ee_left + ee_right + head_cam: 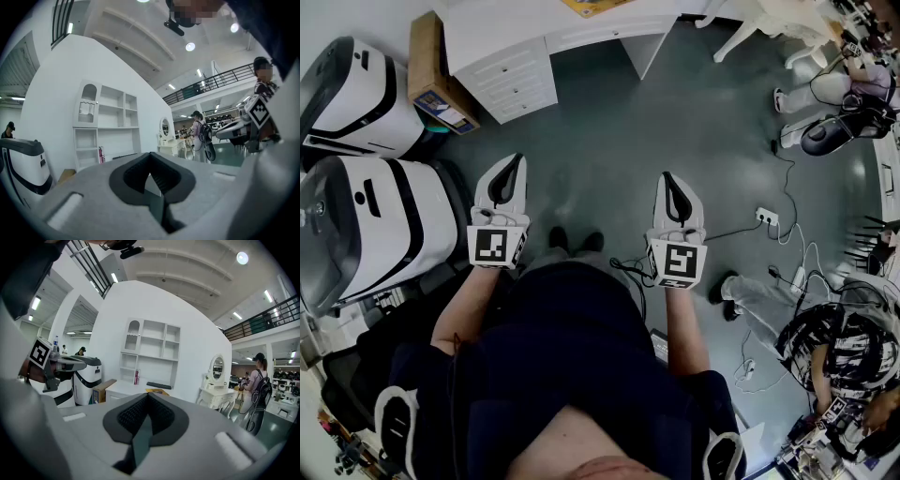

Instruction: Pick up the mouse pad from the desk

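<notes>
The mouse pad point(591, 6) is a yellow-orange sheet lying on the white desk point(502, 37) at the top edge of the head view. In the right gripper view the mouse pad point(157, 391) sits far ahead on the desk, next to a dark keyboard point(158, 386). My left gripper point(517, 157) and right gripper point(667, 175) are held side by side over the grey floor, well short of the desk. Both point forward with their jaws together and nothing between them. The left gripper point(150, 174) faces the white shelf wall, and the right gripper point(149, 411) faces the desk.
Two white-and-black machines point(356, 216) stand at the left, beside a cardboard box point(436, 80). The desk's drawer unit point(520, 80) faces me. Cables and a power strip point(766, 217) lie on the floor at the right. A person with a backpack point(257, 385) stands near a white dressing table point(215, 397).
</notes>
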Demonstrator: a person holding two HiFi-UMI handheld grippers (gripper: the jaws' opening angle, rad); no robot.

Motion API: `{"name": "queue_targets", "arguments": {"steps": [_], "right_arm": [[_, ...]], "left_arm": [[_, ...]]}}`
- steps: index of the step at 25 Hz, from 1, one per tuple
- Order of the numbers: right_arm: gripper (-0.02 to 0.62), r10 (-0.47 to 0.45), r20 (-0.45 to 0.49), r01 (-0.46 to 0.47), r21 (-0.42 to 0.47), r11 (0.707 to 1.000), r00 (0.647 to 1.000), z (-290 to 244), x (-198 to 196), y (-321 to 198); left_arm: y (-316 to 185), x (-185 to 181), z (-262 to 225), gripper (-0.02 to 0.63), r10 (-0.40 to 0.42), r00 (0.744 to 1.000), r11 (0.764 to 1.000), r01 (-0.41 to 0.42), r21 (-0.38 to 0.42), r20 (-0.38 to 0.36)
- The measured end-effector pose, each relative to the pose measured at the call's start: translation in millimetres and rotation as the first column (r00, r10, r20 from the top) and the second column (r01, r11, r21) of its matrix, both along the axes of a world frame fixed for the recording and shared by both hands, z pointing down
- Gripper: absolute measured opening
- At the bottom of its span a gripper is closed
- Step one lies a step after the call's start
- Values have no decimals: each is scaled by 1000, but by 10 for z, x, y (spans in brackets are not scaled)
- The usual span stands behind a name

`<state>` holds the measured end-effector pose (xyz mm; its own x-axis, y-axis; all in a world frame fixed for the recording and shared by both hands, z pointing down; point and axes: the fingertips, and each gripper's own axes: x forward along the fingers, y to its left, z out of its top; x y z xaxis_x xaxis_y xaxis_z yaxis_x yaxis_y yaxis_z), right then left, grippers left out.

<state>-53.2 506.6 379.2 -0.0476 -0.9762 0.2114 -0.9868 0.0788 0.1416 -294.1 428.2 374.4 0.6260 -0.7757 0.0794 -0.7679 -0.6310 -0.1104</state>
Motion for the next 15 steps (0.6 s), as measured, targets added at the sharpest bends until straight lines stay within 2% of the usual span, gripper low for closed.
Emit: {"name": "queue_targets", "arguments": {"steps": [10,15], "right_arm": [[-3,-1,-19,2,1,1000,1000,-9,-3,-64],[-2,4,6,-4,10,1000,1000,4,0,-71]], "left_arm": [[-28,-20,19,2,-3,1000,1000,3,-4,-8],[-47,-23,53,0,-1,1000,1000,1,-12,6]]}}
